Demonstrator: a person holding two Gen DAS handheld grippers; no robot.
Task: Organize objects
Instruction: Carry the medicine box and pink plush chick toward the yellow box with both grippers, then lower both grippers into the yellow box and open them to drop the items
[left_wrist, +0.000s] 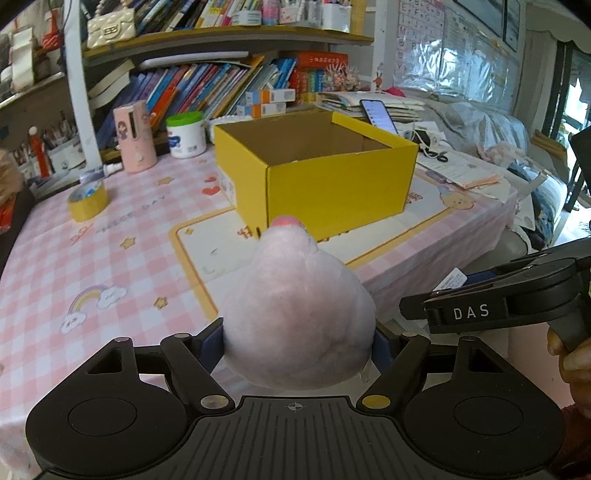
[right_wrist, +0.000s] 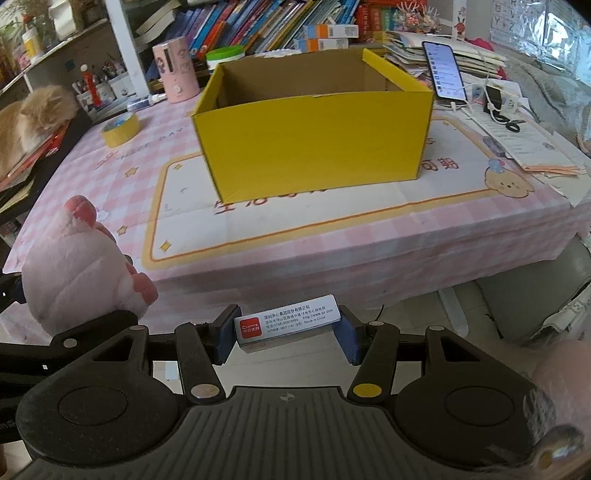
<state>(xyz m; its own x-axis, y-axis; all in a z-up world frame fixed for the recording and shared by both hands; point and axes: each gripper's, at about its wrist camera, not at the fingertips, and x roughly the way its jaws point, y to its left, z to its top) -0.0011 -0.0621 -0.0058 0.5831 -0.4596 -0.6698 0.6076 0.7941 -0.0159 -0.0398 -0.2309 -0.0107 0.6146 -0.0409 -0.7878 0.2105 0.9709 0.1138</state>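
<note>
An open yellow cardboard box (left_wrist: 332, 184) stands on the pink checked table; it also shows in the right wrist view (right_wrist: 314, 144). Its inside looks empty. My left gripper (left_wrist: 299, 343) is shut on a pale pink plush toy (left_wrist: 295, 314), held near the table's front edge, short of the box. The plush also shows at the left of the right wrist view (right_wrist: 81, 269). My right gripper (right_wrist: 288, 332) is shut on a small white box with a red label (right_wrist: 288, 321), held off the table's front edge. The right gripper's body appears in the left wrist view (left_wrist: 498, 302).
A yellow tape roll (left_wrist: 88, 201) lies at the table's left. A pink cylinder (left_wrist: 135, 136) and a white green-lidded tub (left_wrist: 186, 134) stand behind the box. A phone (right_wrist: 443, 70), papers and cables lie at the right. An orange cat (right_wrist: 33, 118) rests at far left.
</note>
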